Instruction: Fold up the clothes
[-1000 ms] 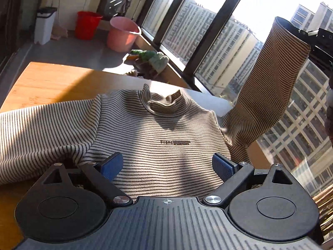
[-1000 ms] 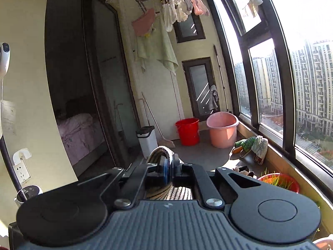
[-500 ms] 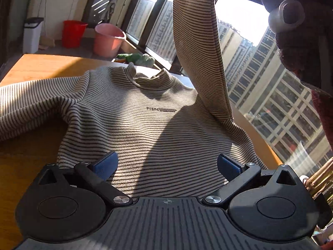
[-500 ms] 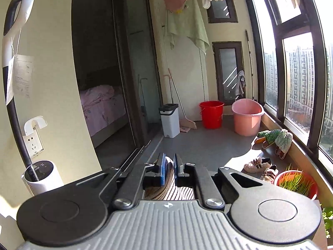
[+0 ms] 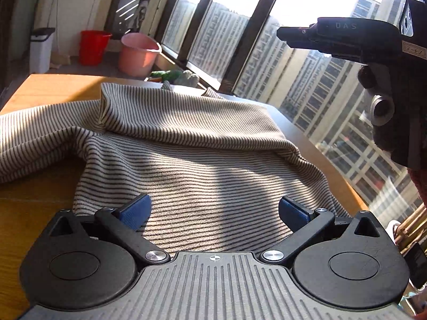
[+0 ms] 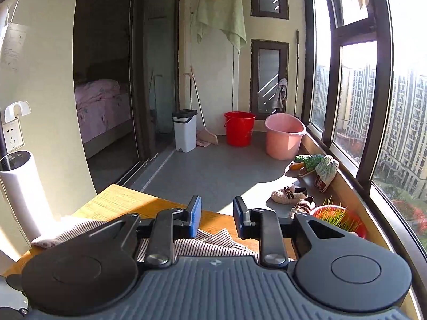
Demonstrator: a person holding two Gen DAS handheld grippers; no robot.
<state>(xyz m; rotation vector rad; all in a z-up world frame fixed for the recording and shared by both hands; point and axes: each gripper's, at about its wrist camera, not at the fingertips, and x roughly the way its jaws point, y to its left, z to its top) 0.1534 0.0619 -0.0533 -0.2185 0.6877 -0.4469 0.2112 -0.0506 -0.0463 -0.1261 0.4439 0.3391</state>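
The left tongs (image 5: 213, 210) hover low over the near hem of the striped sweater (image 5: 202, 165), blue pads wide apart and gripping nothing; the sweater lies spread on the wooden bench (image 5: 32, 213), one sleeve folded across its chest, the other trailing off to the left; the right tongs (image 6: 216, 217) hang above the garment's far edge, pads parted with nothing between them; beyond the bench stand a pink tub (image 6: 285, 140), a red bucket (image 6: 239, 128) and a white bin (image 6: 184, 129).

The sweater (image 5: 192, 144) is cream with thin dark stripes. The surface (image 5: 29, 218) is orange-brown wood. Both buckets differ: one red (image 6: 239, 128), one pink (image 6: 284, 140).
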